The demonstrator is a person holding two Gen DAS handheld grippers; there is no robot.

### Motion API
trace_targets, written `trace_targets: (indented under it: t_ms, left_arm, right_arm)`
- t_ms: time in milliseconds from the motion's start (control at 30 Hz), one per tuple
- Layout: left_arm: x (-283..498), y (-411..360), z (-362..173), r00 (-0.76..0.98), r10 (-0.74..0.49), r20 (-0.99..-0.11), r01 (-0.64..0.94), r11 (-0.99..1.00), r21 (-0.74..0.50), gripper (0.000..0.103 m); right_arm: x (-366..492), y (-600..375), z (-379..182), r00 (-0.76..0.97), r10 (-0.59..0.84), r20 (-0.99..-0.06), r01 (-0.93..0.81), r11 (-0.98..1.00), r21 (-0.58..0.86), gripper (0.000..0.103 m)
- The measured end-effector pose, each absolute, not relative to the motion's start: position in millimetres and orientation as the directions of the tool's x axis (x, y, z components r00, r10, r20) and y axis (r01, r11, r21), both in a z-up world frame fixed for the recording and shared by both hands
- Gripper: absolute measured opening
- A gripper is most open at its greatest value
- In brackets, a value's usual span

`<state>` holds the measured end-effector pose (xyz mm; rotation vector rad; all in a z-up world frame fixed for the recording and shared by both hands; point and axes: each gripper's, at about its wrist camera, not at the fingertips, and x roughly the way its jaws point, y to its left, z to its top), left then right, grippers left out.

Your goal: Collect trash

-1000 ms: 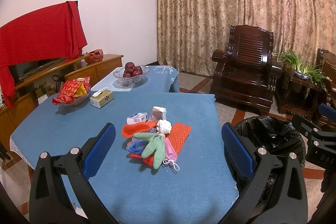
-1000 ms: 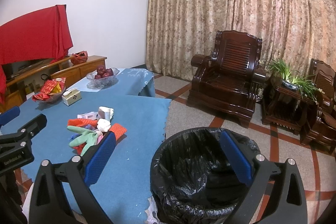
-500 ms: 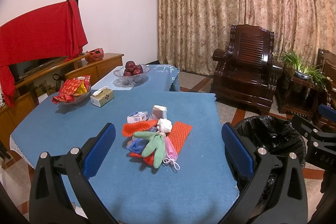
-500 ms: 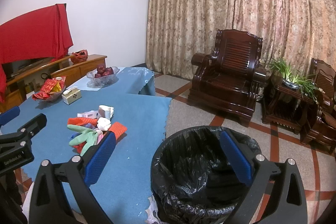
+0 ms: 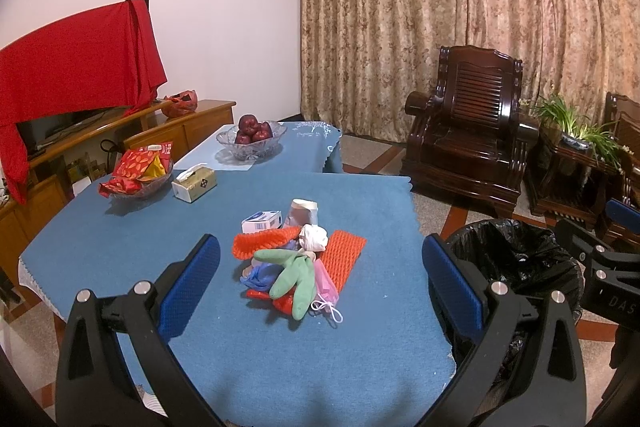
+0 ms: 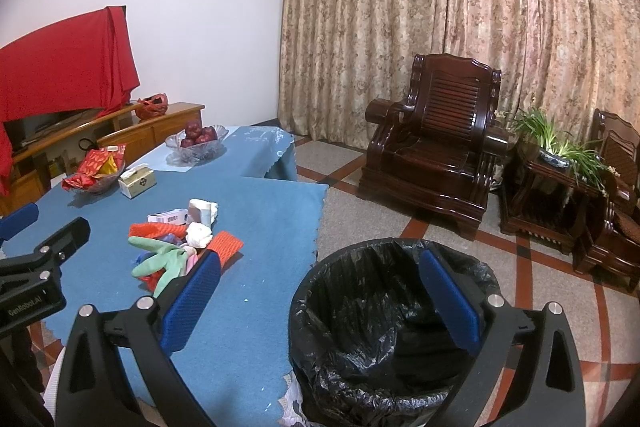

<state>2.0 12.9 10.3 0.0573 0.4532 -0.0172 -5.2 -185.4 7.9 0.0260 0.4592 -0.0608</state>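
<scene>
A pile of trash lies mid-table on the blue cloth: a green glove (image 5: 294,273), orange foam netting (image 5: 343,255), a crumpled white tissue (image 5: 313,237), a small white-blue box (image 5: 262,221), a paper cup (image 5: 303,213) and a pink mask (image 5: 325,282). The pile also shows in the right wrist view (image 6: 182,247). A bin with a black bag (image 6: 384,339) stands on the floor right of the table. My left gripper (image 5: 320,287) is open and empty, in front of the pile. My right gripper (image 6: 320,301) is open and empty above the bin's near rim.
On the table (image 5: 120,227) stand a tissue box (image 5: 195,183), a bowl of red snack packets (image 5: 138,173) and a glass bowl of apples (image 5: 251,139). A dark wooden armchair (image 5: 468,155) and a plant stand (image 5: 576,147) are behind the bin. A sideboard runs along the left wall.
Both grippers have barely shifted; the views show only a slight drift. Nothing was picked up or moved.
</scene>
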Motion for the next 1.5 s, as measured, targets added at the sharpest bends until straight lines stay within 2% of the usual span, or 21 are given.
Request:
trace_targets:
  t_ms: [733, 800, 867, 933, 1067, 1267, 1500]
  left_arm:
    - [1, 19, 10, 0.898, -0.003, -0.44, 0.027, 0.998, 0.049, 0.098]
    - [1, 20, 10, 0.897, -0.004, -0.441, 0.028, 0.999, 0.047, 0.098]
    - [1, 25, 12, 0.895, -0.009, -0.446, 0.031, 0.999, 0.041, 0.098]
    - [4, 36, -14, 0.896, -0.01, -0.443, 0.032, 0.999, 0.041, 0.098]
    - [13, 56, -25, 0.901, -0.009, -0.434, 0.021, 1.0, 0.021, 0.098]
    - [21, 84, -38, 0.899, 0.076, -0.432, -0.054, 0.997, 0.063, 0.098]
    - [48, 121, -67, 0.867, 0.119, -0.483, -0.112, 0.993, 0.044, 0.098]
  right_arm:
    - [-5, -182, 2, 0.893, -0.048, -0.447, 0.059, 0.998, 0.009, 0.097]
    - [-5, -171, -26, 0.893, -0.045, -0.447, 0.055, 0.998, 0.009, 0.097]
    - [-2, -173, -23, 0.892, -0.045, -0.449, 0.055, 0.998, 0.01, 0.097]
    - [0, -168, -26, 0.891, -0.037, -0.453, 0.047, 0.999, 0.011, 0.097]
    - [13, -154, -31, 0.887, -0.014, -0.462, 0.017, 1.0, 0.003, 0.097]
    - [38, -134, -53, 0.875, 0.067, -0.479, -0.056, 0.998, 0.037, 0.097]
    - [69, -118, -82, 0.846, 0.125, -0.518, -0.104, 0.992, 0.07, 0.097]
